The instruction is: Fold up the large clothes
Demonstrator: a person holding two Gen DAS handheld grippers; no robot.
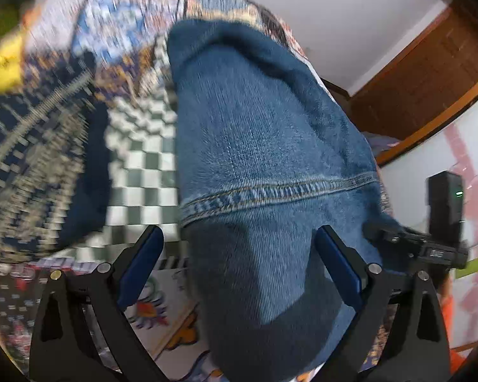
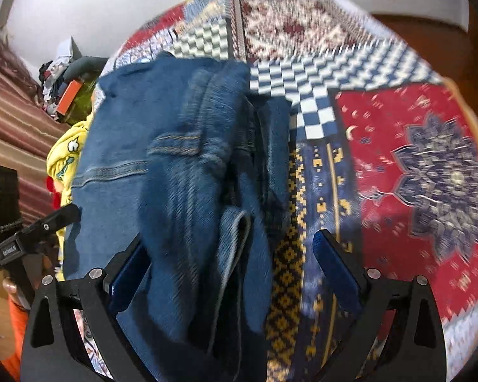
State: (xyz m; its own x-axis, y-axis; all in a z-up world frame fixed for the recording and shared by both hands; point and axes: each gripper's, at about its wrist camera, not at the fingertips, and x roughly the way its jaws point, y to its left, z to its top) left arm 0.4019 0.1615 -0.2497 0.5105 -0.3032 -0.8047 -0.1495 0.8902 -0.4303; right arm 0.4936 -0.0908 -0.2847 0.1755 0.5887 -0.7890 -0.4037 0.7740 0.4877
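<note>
Patchwork bedspread (image 2: pixel 414 165) fills both views, a quilt of checkered, red medallion and yellow-and-navy patterned panels, blurred in places. On it lie the blue jeans (image 1: pixel 264 146), the biggest garment in sight. In the left wrist view they run as one broad denim band from twelve o'clock down to six o'clock, with a stitched seam crossing at about the centre. In the right wrist view they (image 2: pixel 162 172) sit bunched and creased from eleven o'clock to six o'clock, a belt loop showing near the middle. The left gripper (image 1: pixel 239 261) stands with its blue pads wide apart, denim lying between them but neither pad pressing on it. The right gripper (image 2: pixel 226 264) is also spread; the cloth drapes against its left-hand pad, while the other pad hangs clear over the quilt. A yellow printed garment (image 2: pixel 63 156) lies at nine o'clock in the right wrist view, just beside the jeans.
</note>
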